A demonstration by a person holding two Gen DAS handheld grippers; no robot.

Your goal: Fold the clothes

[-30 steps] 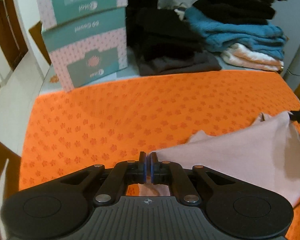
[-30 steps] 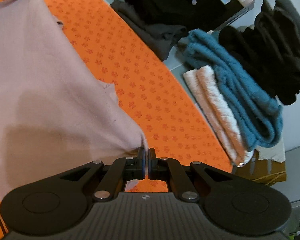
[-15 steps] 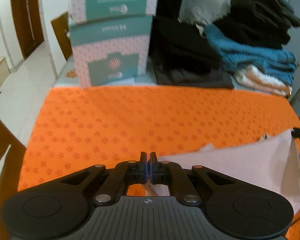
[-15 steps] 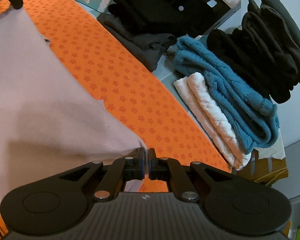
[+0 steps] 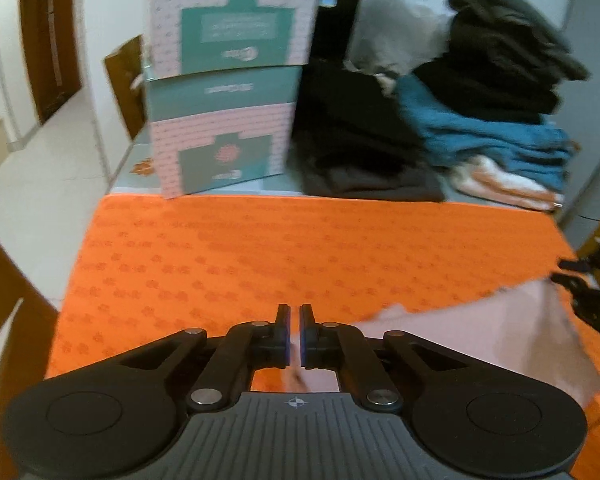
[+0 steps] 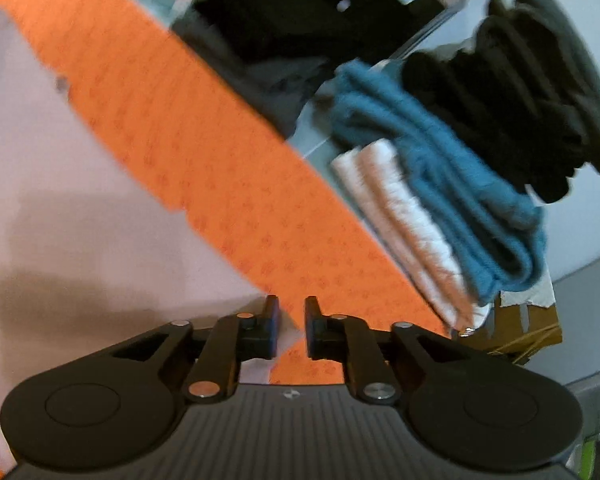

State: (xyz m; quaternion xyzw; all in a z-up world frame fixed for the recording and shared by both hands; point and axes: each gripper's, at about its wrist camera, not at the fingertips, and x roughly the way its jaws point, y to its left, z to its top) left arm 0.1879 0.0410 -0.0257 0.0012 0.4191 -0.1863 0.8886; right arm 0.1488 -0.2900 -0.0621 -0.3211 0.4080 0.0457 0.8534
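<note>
The pink garment [image 6: 80,208] lay spread on the orange mat [image 5: 300,248] that covered the desk. The left claw [image 5: 294,330] had only a narrow gap between its fingers, with a corner of the garment in this gap; whether it was gripped, I cannot tell. The right claw [image 6: 292,328] was released, and the garment's corner lay between its parted fingers. Beyond the mat stood two patterned boxes [image 5: 228,80] and piles of folded clothes [image 5: 488,120].

Two patterned boxes [image 5: 224,80], one pink garment [image 6: 60,208], one orange mat [image 5: 300,248].
</note>
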